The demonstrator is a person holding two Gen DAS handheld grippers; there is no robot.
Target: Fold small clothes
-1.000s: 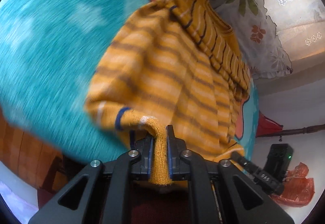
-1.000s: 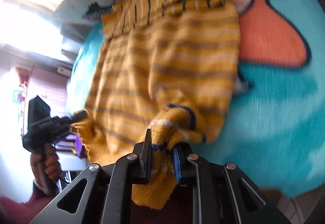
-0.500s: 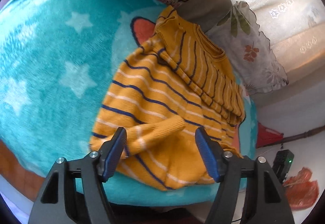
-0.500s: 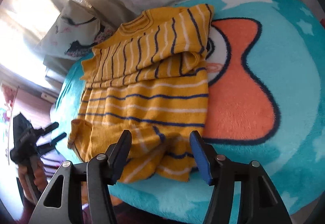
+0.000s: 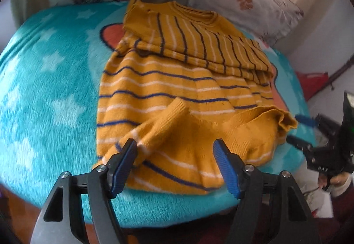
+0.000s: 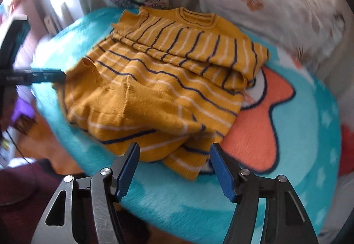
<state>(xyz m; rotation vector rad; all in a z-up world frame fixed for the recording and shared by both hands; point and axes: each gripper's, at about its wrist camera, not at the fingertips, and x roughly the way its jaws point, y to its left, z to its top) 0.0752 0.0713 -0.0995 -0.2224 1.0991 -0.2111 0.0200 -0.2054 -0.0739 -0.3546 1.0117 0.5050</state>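
Left wrist view: left gripper (image 5: 176,163) held low at the near edge of the bed, jaws spread wide, blue pads (image 5: 225,167) clear of any cloth, nothing held. Yellow striped sweater (image 5: 177,93) lies on the teal star blanket (image 5: 44,80), top part folded down over the body, one sleeve (image 5: 159,126) laid diagonally across the lower front, its cuff pointing up and right. Right gripper (image 5: 296,141) visible at the far right, just beside the hem corner, tilted inward. Right wrist view: right gripper (image 6: 174,168) likewise wide apart and holding nothing, aimed along the sweater (image 6: 168,89) from the hem side; left gripper (image 6: 59,75) enters level from the left, tips close against the garment's edge. Pillows (image 6: 265,0) sit behind the collar.
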